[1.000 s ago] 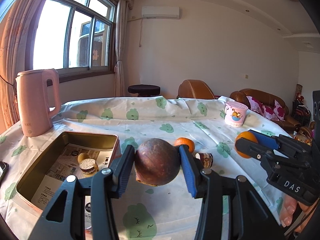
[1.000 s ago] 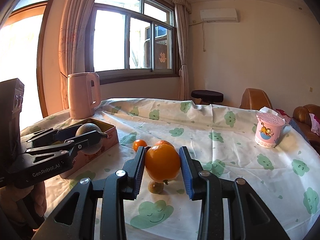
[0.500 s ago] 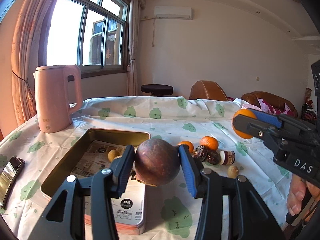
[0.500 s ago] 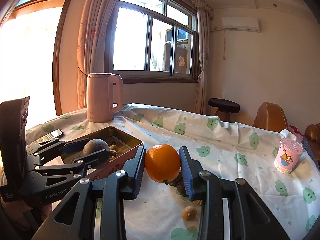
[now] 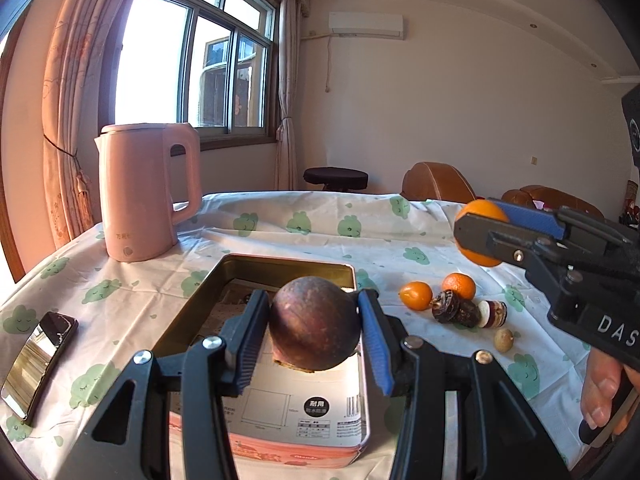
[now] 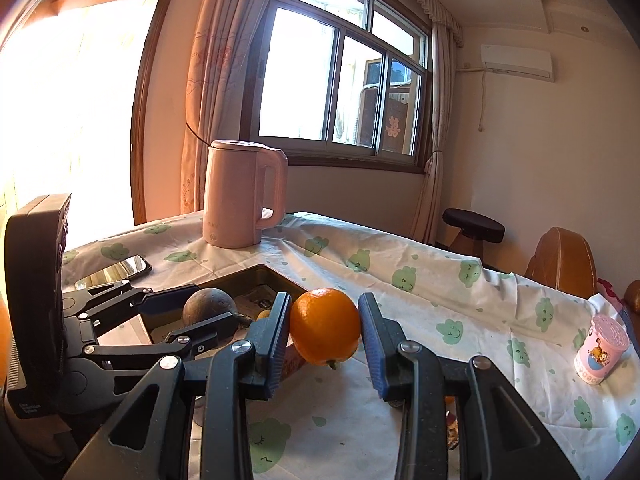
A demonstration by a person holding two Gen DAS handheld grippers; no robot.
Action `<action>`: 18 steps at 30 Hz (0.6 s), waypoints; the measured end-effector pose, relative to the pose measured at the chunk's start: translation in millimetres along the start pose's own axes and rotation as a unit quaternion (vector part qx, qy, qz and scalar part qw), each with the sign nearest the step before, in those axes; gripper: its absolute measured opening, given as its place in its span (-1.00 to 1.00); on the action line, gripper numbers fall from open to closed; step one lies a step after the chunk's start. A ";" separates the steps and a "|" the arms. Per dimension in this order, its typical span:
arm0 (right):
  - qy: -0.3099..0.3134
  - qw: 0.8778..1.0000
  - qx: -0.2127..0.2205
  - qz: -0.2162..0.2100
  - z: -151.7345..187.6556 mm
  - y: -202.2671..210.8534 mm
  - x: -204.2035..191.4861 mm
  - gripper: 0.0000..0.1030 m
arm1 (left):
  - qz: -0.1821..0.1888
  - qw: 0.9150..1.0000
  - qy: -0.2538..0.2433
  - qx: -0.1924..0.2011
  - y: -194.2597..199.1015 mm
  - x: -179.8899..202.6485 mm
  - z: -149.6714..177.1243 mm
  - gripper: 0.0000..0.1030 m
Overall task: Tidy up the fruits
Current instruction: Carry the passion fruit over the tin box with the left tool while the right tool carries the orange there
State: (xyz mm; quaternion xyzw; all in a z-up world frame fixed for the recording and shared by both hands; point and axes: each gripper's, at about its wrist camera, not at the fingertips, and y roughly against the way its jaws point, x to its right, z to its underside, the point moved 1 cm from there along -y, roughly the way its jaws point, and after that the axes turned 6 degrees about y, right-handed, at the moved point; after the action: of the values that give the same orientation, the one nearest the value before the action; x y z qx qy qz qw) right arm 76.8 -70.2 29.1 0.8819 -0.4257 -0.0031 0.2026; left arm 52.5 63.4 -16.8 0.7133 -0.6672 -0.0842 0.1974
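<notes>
A dark purple-brown round fruit (image 5: 314,323), dull and faintly speckled, sits pinched between the two fingers of the left gripper (image 5: 314,334), held above the near end of the gold-walled tin (image 5: 256,266) — a box lined with printed paper. At about 3 o'clock from the tin, small fruits lie on the cloth: two little oranges (image 5: 416,295), dark wrinkled pieces (image 5: 456,310) and a tan nut-like one (image 5: 503,339). Further right, the right gripper (image 6: 325,330) clamps a glossy orange (image 6: 325,326) with its fingers spread just to the fruit's width, raised over the tin's right edge. The table wears a white cloth with green cloud faces (image 5: 304,222); a phone (image 5: 38,360) lies at 9 o'clock, a pink kettle (image 5: 146,190) at 11, a pink cup (image 6: 601,351) far right — window and curtains behind.
</notes>
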 end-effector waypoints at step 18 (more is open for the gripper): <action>0.006 0.999 -0.013 -0.030 -7.5 -36.4 -28.3 -0.29 | -0.033 0.999 -0.005 -0.012 -15.1 -34.3 -7.2 -0.06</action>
State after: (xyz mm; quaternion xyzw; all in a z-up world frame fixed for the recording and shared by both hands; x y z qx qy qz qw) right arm 87.4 -26.0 18.1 0.8915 -0.3980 -0.0090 0.2160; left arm 65.9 98.9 -21.1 0.7322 -0.6430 -0.1022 0.2002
